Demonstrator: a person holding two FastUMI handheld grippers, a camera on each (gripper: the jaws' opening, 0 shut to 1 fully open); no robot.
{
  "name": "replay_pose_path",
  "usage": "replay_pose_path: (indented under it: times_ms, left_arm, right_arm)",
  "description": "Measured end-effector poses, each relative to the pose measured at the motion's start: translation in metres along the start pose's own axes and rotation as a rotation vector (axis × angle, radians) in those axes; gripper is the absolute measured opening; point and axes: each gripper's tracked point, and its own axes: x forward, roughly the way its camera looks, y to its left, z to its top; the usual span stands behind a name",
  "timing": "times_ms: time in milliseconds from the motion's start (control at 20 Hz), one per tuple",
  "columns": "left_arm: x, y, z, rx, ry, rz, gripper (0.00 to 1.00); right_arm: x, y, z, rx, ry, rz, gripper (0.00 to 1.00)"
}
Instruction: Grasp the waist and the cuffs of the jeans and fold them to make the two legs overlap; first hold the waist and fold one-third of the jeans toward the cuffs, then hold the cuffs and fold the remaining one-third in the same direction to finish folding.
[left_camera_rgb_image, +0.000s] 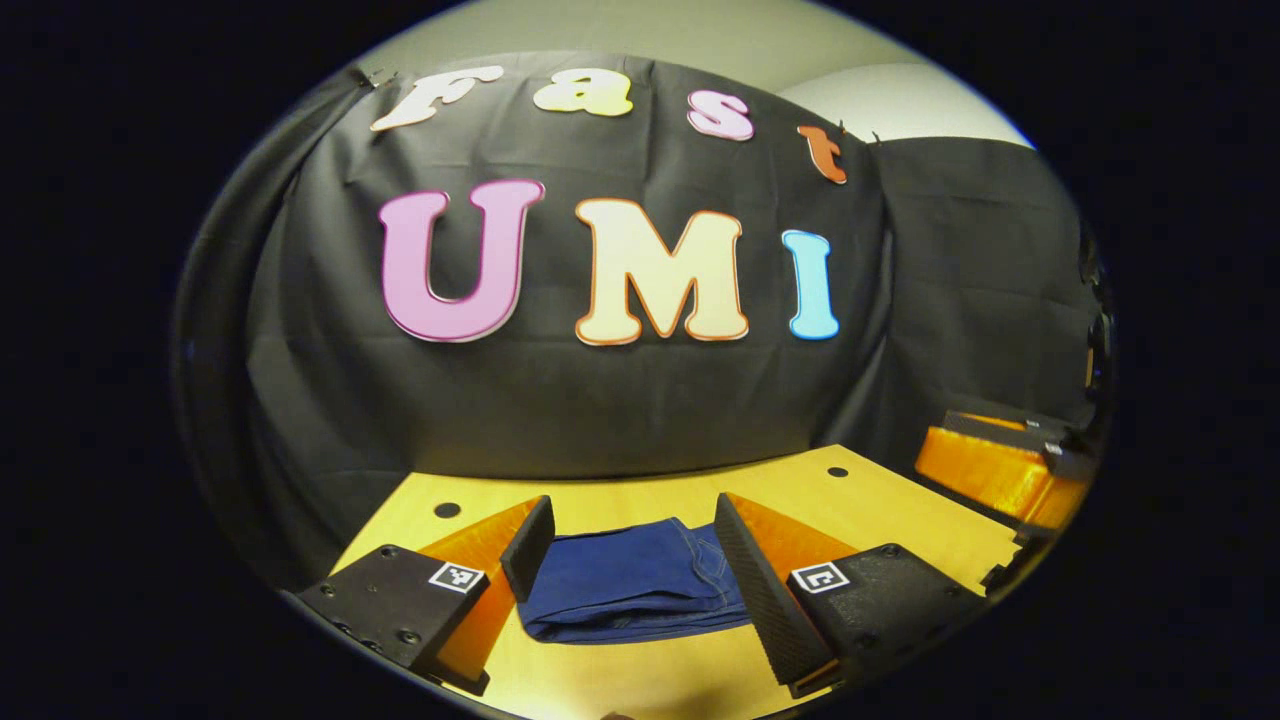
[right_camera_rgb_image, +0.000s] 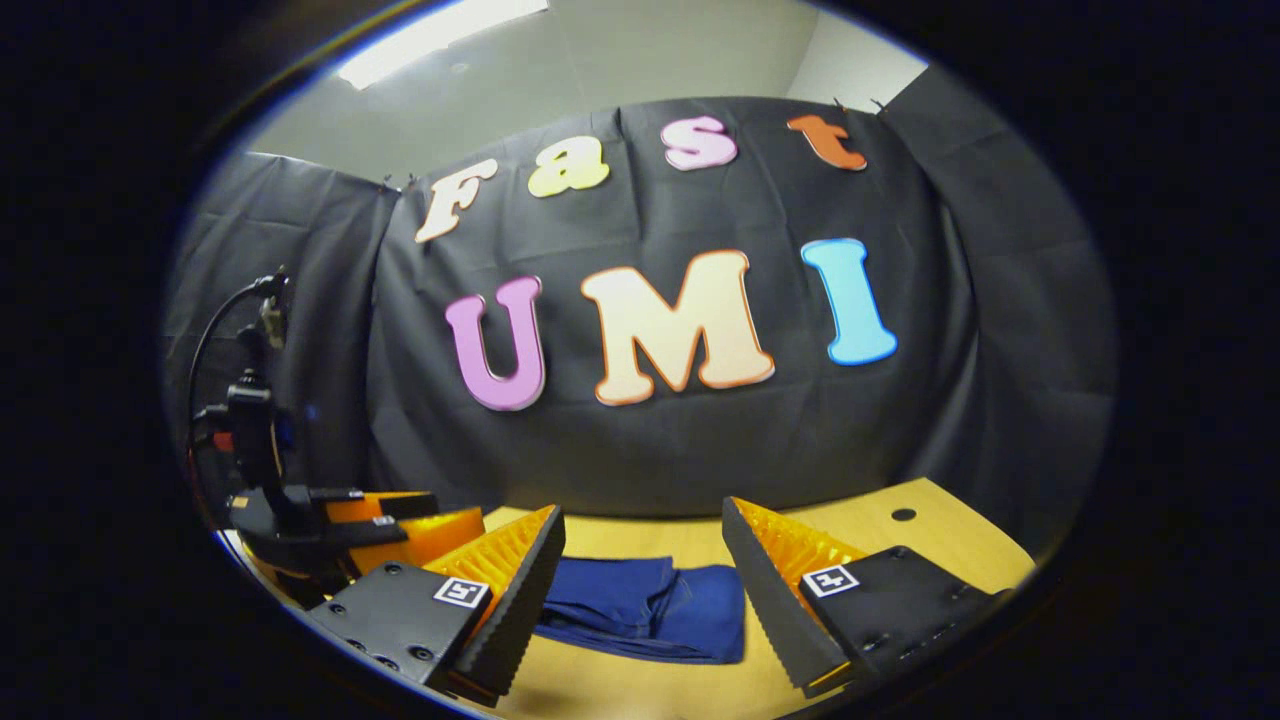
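I see the jeans (left_camera_rgb_image: 635, 582) lying folded into a compact stack on the bench (left_camera_rgb_image: 880, 505), flat, with a rounded fold edge along the near side and stitched seams showing at the right end. In the left gripper view they sit at 6 o'clock, between my left tool's (left_camera_rgb_image: 630, 575) fingers but beyond the tips; nothing touches them. That tool stands wide, holding nothing. In the right gripper view the jeans (right_camera_rgb_image: 650, 608) again lie at 6 o'clock, in the gap of the right tool (right_camera_rgb_image: 640, 600), which is also spread wide and holds nothing; the cloth lies farther off than the tips.

Bare bench shows on all sides of the stack: a strip ahead of it toward the wall, and more to the right. Two small dark holes (left_camera_rgb_image: 447, 510) mark the bench near its far edge, at about 7 and 4 o'clock in the left gripper view; another hole (right_camera_rgb_image: 903, 514) shows at 4 o'clock in the right gripper view.

The right tool appears at 4 o'clock in the left gripper view, off the bench's right edge. The left tool shows at 8 o'clock in the right gripper view, with a cable (right_camera_rgb_image: 215, 330) looping above it. Black cloth (left_camera_rgb_image: 600, 400) closes the back and sides; pale wall (right_camera_rgb_image: 600, 80) and a ceiling light (right_camera_rgb_image: 440, 35) sit above.
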Motion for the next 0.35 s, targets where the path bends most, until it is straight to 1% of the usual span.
replay_pose_path:
  times_ms: [100,150,200,250,300,350]
  left_arm:
    - [-0.026,0.017,0.010,0.009,-0.033,0.042,0.95]
    - [-0.037,0.025,0.016,0.017,-0.059,0.063,0.94]
    - [-0.047,0.031,0.021,0.025,-0.083,0.079,0.94]
    - [-0.055,0.034,0.027,0.031,-0.096,0.085,0.94]
    - [-0.065,0.036,0.029,0.034,-0.106,0.089,0.95]
    - [-0.072,0.036,0.034,0.026,-0.115,0.086,0.94]
  right_arm:
    - [-0.011,0.022,0.022,-0.007,-0.065,-0.001,0.97]
    - [-0.020,0.032,0.030,-0.010,-0.092,0.008,0.97]
    - [-0.026,0.042,0.034,-0.009,-0.105,0.018,0.94]
    - [-0.029,0.053,0.033,-0.008,-0.105,0.028,0.94]
    - [-0.035,0.060,0.032,-0.006,-0.102,0.035,0.97]
    - [-0.036,0.063,0.029,-0.003,-0.097,0.037,0.94]
